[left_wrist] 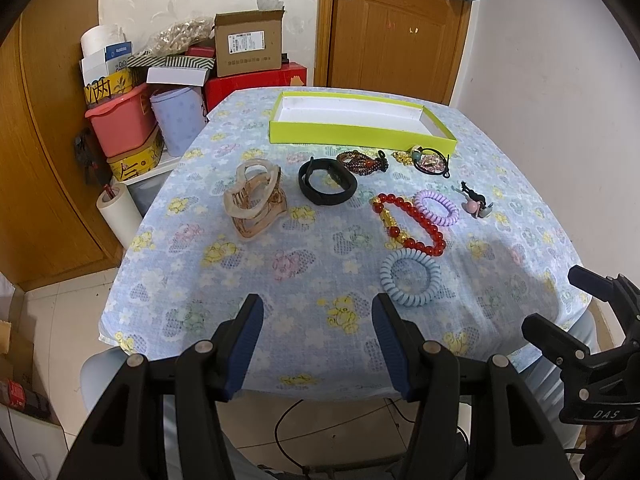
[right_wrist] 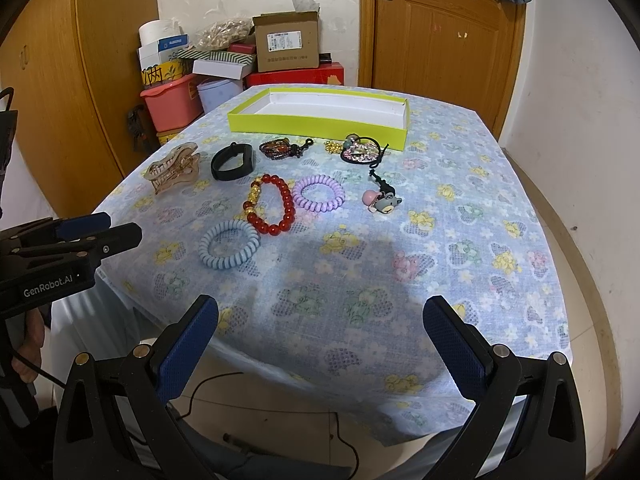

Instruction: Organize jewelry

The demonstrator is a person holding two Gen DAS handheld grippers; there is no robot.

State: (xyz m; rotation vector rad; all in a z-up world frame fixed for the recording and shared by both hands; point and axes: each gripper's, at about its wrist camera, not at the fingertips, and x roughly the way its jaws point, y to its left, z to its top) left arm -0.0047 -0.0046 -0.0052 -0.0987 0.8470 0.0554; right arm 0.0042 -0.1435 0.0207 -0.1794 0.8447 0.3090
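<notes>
A lime-green tray (left_wrist: 362, 133) (right_wrist: 316, 127) with a white inside stands at the table's far side. In front of it lie a beige hair claw (left_wrist: 256, 196) (right_wrist: 174, 167), a black band (left_wrist: 327, 181) (right_wrist: 233, 161), a dark bead bracelet (left_wrist: 361, 162) (right_wrist: 278, 148), a sparkly hair tie (left_wrist: 430, 162) (right_wrist: 360, 153), a red bead bracelet (left_wrist: 408, 220) (right_wrist: 271, 204), a purple coil tie (left_wrist: 436, 207) (right_wrist: 318, 193), a blue coil tie (left_wrist: 410, 278) (right_wrist: 229, 244) and a small charm (left_wrist: 474, 202) (right_wrist: 384, 199). My left gripper (left_wrist: 318, 320) and right gripper (right_wrist: 320, 320) are open and empty, above the near edge.
The table wears a blue floral cloth (left_wrist: 280, 264) (right_wrist: 460, 240). Boxes and tubs (left_wrist: 160, 92) (right_wrist: 224, 64) are stacked beyond its far left. A wooden door (left_wrist: 396, 28) (right_wrist: 440, 24) stands behind. Cables lie on the tiled floor under the near edge.
</notes>
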